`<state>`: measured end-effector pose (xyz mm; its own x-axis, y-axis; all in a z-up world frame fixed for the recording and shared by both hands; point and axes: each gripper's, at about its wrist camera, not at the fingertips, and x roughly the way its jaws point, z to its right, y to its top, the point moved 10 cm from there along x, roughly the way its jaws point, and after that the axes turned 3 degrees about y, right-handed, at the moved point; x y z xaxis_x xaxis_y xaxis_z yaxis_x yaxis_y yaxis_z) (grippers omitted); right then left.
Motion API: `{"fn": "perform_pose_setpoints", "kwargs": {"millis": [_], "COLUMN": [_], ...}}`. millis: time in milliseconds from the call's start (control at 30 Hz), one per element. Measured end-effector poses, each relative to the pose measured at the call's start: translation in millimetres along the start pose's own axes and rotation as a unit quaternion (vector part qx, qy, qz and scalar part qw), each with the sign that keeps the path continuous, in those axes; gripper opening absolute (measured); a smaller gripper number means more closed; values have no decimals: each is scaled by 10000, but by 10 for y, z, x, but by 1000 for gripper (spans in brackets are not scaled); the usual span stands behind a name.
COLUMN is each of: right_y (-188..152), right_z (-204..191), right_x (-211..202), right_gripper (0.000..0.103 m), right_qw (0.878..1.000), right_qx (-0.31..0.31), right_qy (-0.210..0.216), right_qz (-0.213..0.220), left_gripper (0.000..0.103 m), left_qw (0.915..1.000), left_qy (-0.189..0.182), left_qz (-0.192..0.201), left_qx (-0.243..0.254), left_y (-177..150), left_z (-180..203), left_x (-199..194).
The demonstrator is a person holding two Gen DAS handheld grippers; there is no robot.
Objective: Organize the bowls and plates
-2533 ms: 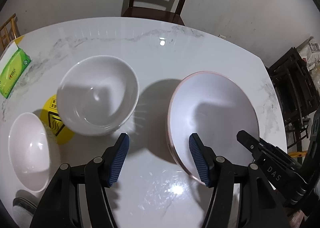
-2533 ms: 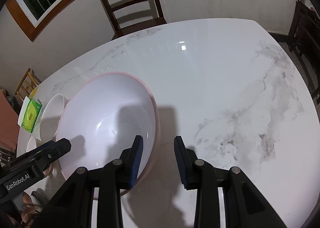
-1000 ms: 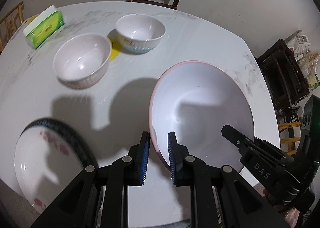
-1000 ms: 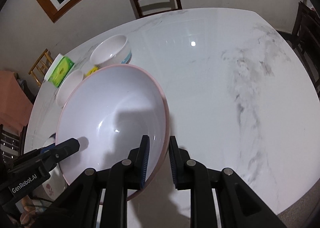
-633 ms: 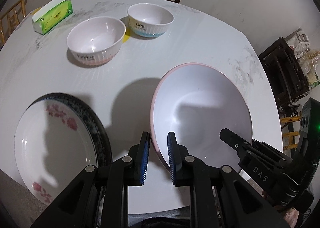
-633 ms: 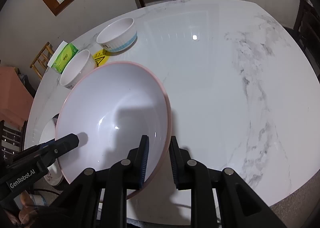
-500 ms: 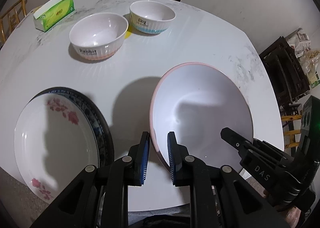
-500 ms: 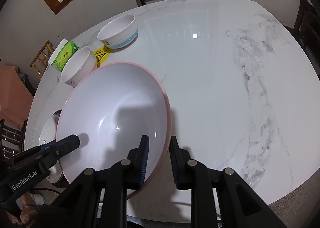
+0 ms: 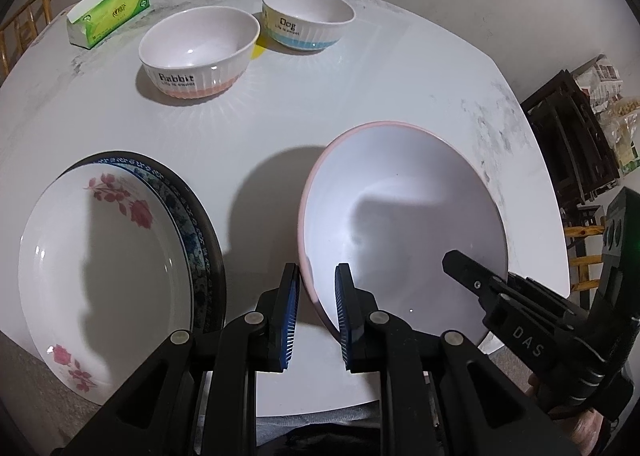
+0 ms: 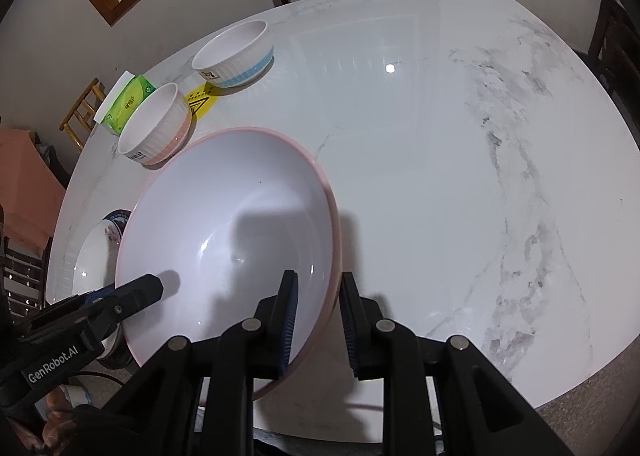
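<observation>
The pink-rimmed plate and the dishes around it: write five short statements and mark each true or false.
1. Both grippers grip the pink-rimmed plate at once. True: the left gripper and the right gripper each clamp its rim on opposite sides.
2. The floral plate lies alone on the table. False: it sits on a blue-patterned plate.
3. The Rabbit bowl is nested inside the Dog bowl. False: they stand side by side.
4. A green tissue pack lies beyond the Rabbit bowl. True.
5. The pink-rimmed plate holds food. False: it is empty.
</observation>
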<state>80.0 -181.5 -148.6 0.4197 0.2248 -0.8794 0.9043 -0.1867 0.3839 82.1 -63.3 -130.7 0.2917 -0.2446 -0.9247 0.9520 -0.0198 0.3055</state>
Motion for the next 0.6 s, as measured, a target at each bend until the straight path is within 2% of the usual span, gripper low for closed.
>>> {"fn": "perform_pose_setpoints", "kwargs": {"millis": [400, 600], "right_y": [-4, 39], "right_z": [-2, -36], "right_x": [-6, -63], "right_gripper": [24, 31], "right_qw": [9999, 9997], "right_qx": [-76, -145], "right_qy": [-14, 22], "right_qz": [67, 174], "left_gripper": [15, 22], "left_qw": [10000, 9999], "left_qy": [-63, -129], "left_qz": [-21, 75], "left_qx": [14, -40], "left_y": [-22, 5], "left_z": [-7, -38], "left_x": [36, -6]}}
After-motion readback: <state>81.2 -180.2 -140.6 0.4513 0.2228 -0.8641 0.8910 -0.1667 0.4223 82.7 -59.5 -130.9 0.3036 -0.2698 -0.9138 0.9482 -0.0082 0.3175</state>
